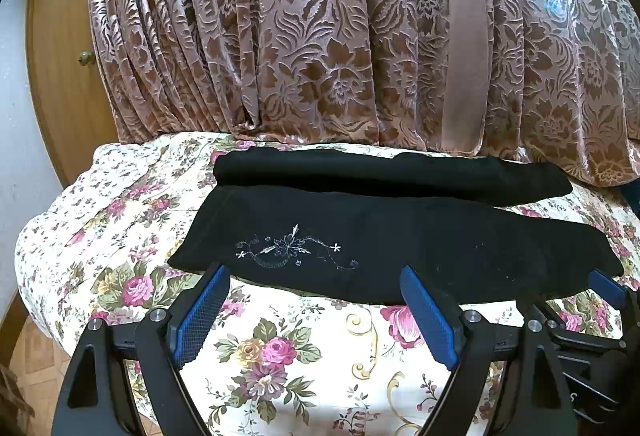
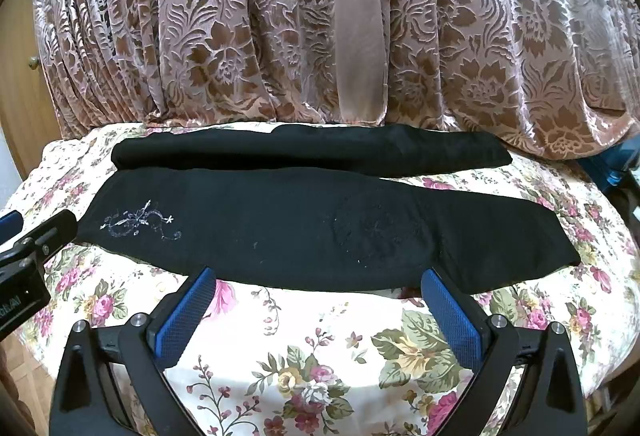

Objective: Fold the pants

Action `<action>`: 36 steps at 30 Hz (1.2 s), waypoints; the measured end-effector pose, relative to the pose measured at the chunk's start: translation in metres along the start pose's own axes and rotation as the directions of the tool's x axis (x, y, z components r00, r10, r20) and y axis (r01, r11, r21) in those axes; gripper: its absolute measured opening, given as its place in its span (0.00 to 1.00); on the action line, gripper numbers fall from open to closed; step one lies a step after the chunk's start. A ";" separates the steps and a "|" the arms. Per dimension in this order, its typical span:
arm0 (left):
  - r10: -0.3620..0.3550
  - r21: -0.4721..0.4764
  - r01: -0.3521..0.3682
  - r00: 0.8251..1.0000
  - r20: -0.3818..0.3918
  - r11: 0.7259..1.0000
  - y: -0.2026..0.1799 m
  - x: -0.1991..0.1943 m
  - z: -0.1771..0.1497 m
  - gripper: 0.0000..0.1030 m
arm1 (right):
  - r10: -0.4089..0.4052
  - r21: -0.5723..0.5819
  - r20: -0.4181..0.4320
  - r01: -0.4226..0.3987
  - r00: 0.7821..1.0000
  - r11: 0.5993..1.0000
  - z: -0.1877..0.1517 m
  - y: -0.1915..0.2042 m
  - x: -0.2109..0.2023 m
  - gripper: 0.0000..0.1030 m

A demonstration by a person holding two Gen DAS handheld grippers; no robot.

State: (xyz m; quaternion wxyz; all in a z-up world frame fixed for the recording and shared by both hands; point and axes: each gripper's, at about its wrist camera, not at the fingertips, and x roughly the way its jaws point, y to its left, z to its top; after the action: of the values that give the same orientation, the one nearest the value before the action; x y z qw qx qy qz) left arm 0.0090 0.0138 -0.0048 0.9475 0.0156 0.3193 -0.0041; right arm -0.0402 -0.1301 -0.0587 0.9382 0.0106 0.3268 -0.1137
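Grippers [image 1: 314, 276] [image 2: 320, 278] level, fingers [image 2: 186, 312] spread, pants [image 2: 300, 228] flat

Both your wrist cameras sit low at the near edge of the floral-covered tabletop [image 1: 312, 340], close in, facing the far brown patterned curtain [image 1: 320, 35]. Your left view stands further left. Both share the black embroidered pants [image 2: 304, 232] and the curtain.

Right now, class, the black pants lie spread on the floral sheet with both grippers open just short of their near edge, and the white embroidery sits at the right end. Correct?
Not quite: the white embroidery sits at the left end of the black pants, as the right wrist view shows. The floral sheet, left gripper and right gripper are as stated.
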 end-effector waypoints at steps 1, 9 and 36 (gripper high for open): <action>0.001 0.001 -0.001 1.000 0.000 1.000 0.000 0.000 0.000 0.86 | -0.001 0.001 0.001 0.001 1.000 1.000 0.000 -0.001 0.000 1.00; -0.002 0.002 0.002 1.000 -0.003 1.000 -0.003 0.000 -0.001 0.86 | -0.002 0.002 0.000 0.002 1.000 1.000 0.000 -0.001 0.000 1.00; -0.259 -0.305 0.194 0.947 -0.189 0.932 0.081 0.073 -0.027 0.92 | -0.012 0.020 -0.046 0.013 0.999 1.000 -0.007 -0.019 0.012 1.00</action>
State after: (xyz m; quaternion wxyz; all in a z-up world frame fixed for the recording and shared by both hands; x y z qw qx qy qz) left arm 0.0527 0.0953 -0.0681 0.8906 -0.1565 0.4217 -0.0667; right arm -0.0401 -0.1508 -0.0707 0.9296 0.0204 0.3470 -0.1225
